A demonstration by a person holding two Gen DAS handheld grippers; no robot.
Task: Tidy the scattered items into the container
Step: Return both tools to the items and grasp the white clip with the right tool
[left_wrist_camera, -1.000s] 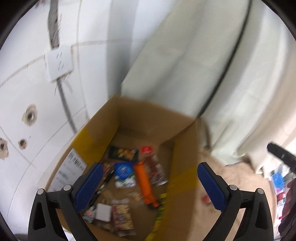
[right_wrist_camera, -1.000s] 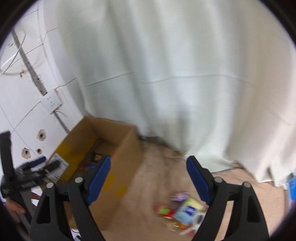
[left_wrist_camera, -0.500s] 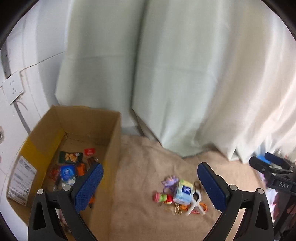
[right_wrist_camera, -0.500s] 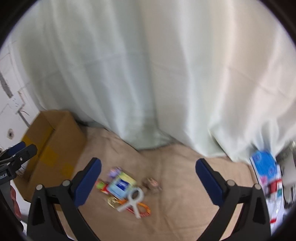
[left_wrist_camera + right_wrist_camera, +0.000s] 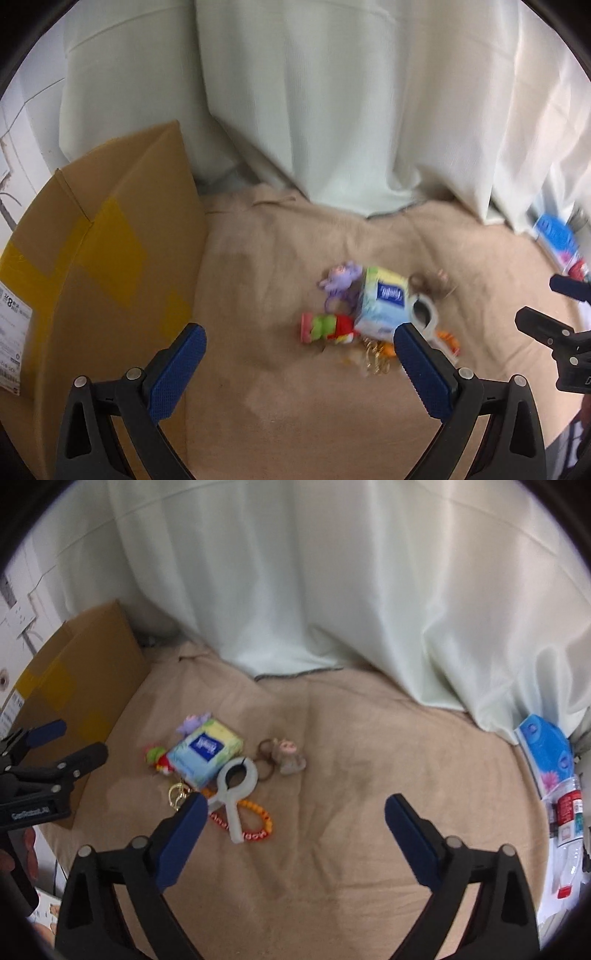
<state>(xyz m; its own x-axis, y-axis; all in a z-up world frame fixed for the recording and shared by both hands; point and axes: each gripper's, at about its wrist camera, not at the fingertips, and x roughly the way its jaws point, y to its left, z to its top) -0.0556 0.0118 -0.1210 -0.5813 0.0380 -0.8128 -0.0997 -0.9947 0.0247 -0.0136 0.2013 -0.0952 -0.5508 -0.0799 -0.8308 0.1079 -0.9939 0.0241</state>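
A cluster of small items lies on the beige blanket (image 5: 351, 775): a tissue pack (image 5: 205, 751) (image 5: 382, 304), a white clip (image 5: 236, 786), an orange bead loop (image 5: 255, 821), a gold key ring (image 5: 177, 792), a purple toy (image 5: 340, 277), a red and green toy (image 5: 327, 326) and a small brown figure (image 5: 290, 757). The cardboard box (image 5: 99, 251) (image 5: 74, 686) stands to their left. My left gripper (image 5: 295, 349) hovers open, above and short of the cluster. My right gripper (image 5: 295, 814) is open too, right of the cluster, with nothing between its fingers.
White curtains (image 5: 314, 590) hang behind the blanket. A blue pack (image 5: 546, 749) and a plastic bottle (image 5: 567, 812) lie at the right edge. A wall with a socket (image 5: 18, 616) is at the far left. A person's hand (image 5: 14, 849) holds the left gripper.
Both views have swung right, away from the box's inside toward the cluster on the blanket. Both grippers stayed open and have come lower and closer to the items.
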